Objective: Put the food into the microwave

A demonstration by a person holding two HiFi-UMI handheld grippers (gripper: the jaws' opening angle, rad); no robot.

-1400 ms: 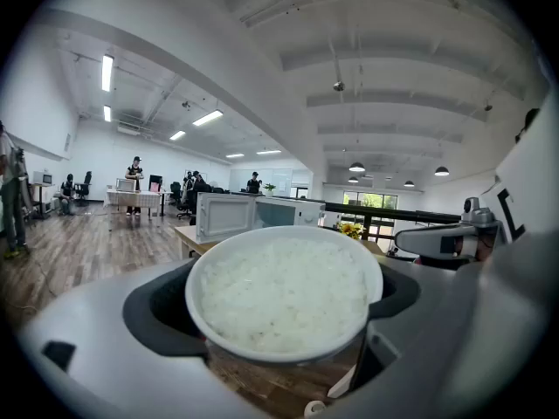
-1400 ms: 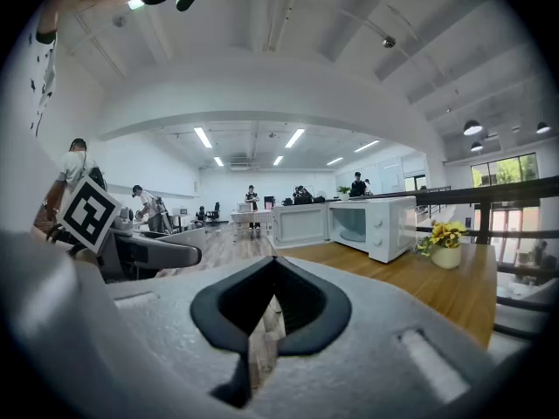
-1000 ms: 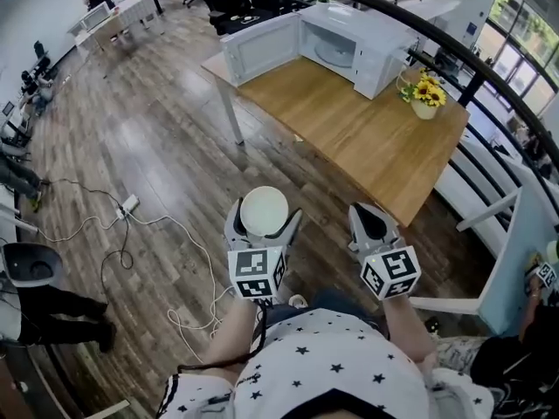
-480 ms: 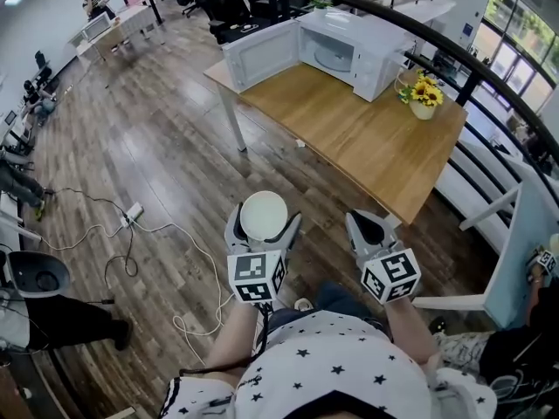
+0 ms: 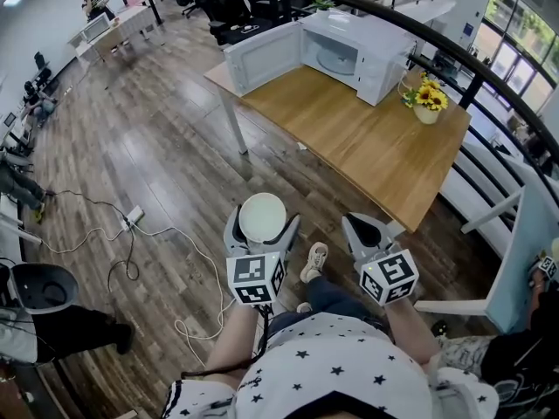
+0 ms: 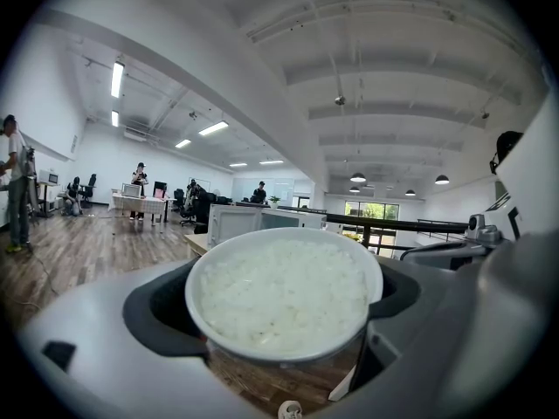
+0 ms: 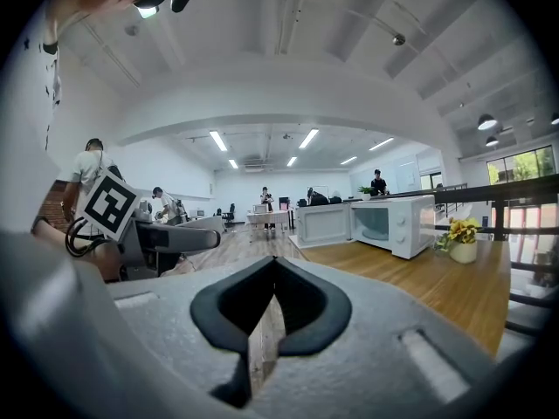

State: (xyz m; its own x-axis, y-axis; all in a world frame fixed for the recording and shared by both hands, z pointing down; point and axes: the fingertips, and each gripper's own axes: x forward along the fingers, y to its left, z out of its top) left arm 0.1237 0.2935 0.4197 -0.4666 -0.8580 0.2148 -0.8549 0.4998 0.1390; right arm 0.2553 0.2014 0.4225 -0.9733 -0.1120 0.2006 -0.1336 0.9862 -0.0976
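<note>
- Pinching a bowl of rice (image 6: 284,295), the left gripper (image 5: 262,227) hung well short of the table (image 5: 376,147).
- Right gripper (image 5: 368,231): pressed together, empty.
- Microwave (image 5: 354,46) stood open, seemingly empty; loading remained.

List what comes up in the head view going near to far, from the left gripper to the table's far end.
left gripper shut on the bowl of rice → wood floor → wooden table → microwave with its door open

Left hand-held gripper (image 6: 284,339) clamps rice bowl (image 6: 281,297), microwave (image 6: 249,223) behind.
</note>
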